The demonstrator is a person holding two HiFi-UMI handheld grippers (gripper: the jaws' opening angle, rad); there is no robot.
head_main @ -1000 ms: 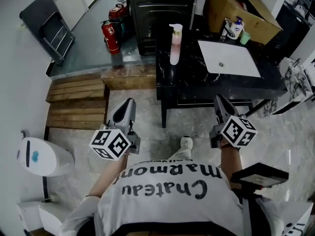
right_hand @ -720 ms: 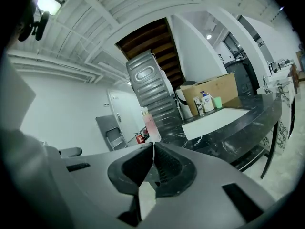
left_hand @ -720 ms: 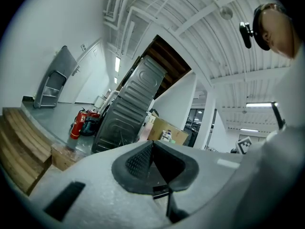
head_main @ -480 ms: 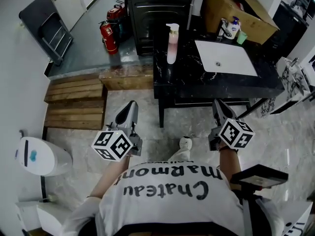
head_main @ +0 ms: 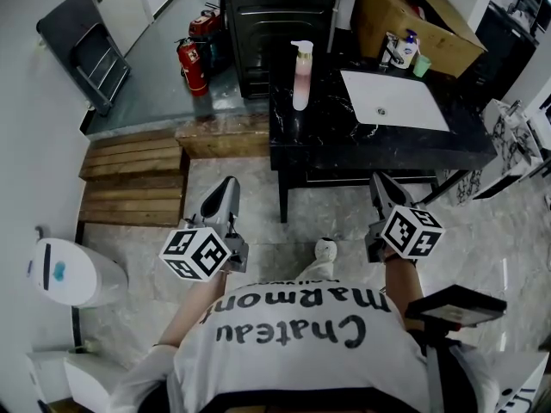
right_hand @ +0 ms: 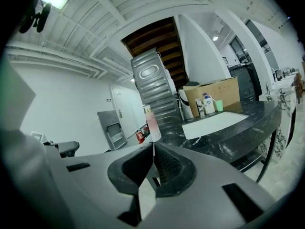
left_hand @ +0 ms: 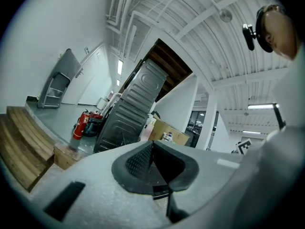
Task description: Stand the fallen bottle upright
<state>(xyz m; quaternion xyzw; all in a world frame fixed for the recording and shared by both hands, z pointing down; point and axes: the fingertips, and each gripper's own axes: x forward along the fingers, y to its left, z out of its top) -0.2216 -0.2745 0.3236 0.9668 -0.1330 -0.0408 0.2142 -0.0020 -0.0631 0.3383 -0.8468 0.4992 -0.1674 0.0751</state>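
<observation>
The left claw [head_main: 225, 186] is clenched: in the left gripper view its two dark pads [left_hand: 139, 160] meet along one line with nothing between them. The right claw [head_main: 379, 182] is clenched as well, its pads [right_hand: 167, 163] pressed together and empty. Both are held low in front of the person, short of the bench [head_main: 344, 140] and touching nothing on it, each with its marker cube nearest the body.

Between the two claws, on the pale marbled floor [head_main: 258, 209], the toe of a white shoe [head_main: 325, 249] shows. To the left, near the wall, stands a white bin [head_main: 73, 274], and beyond it lie low wooden steps [head_main: 133, 175].

Ahead is the bench, dark stone with white veins on thin black legs. The bottle [head_main: 300, 76], a tall pump bottle with pink contents and a white pump head, stands upright at the far left end of the bench, well apart from both claws. In the right gripper view the bottle [right_hand: 152, 122] rises straight just above the line of the closed jaws. Right of it, a white rectangular basin [head_main: 396, 101] is set into the bench top. At the far edge of the basin are a small pump bottle [head_main: 413, 48] and a green cup [head_main: 422, 65], with an open cardboard box [head_main: 387, 15] behind them.

Past the bench's far left end stands a ribbed metal case [head_main: 275, 15]. Left of that, two red fire extinguishers [head_main: 191, 63] sit on the grey floor, and farther left a folded chair [head_main: 82, 50] leans against the wall.
</observation>
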